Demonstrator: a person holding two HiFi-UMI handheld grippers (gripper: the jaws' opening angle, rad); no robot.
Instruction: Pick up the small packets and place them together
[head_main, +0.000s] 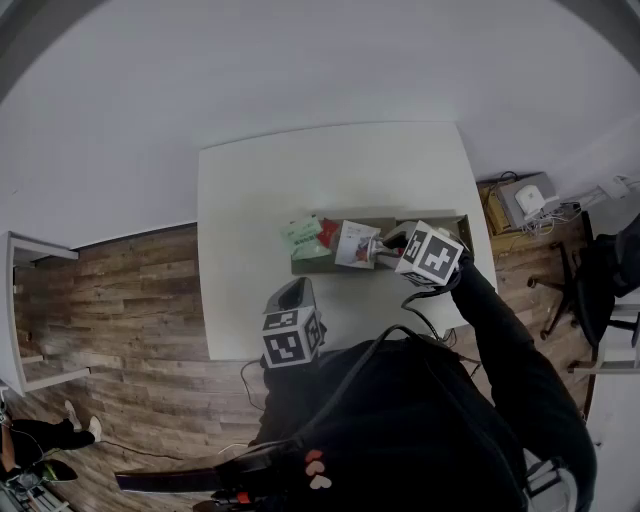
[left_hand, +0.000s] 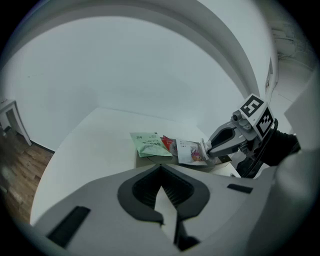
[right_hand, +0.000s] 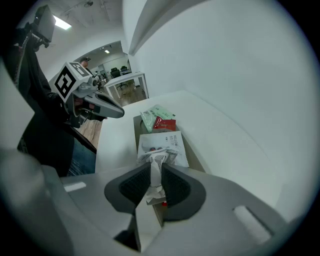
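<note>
A shallow brown cardboard box lies on the white table. At its left end a green packet and a red packet lie side by side. My right gripper is shut on the edge of a white printed packet, which hangs just right of the red one, over the box. In the right gripper view the white packet is pinched between the pads of the right gripper, with the green packet and red packet beyond it. My left gripper is over the table's near edge, shut and holding nothing.
The table's near edge runs just behind the left gripper. The floor all around is wooden. A white shelf unit stands at the left. A low cabinet with devices and cables and an office chair are at the right.
</note>
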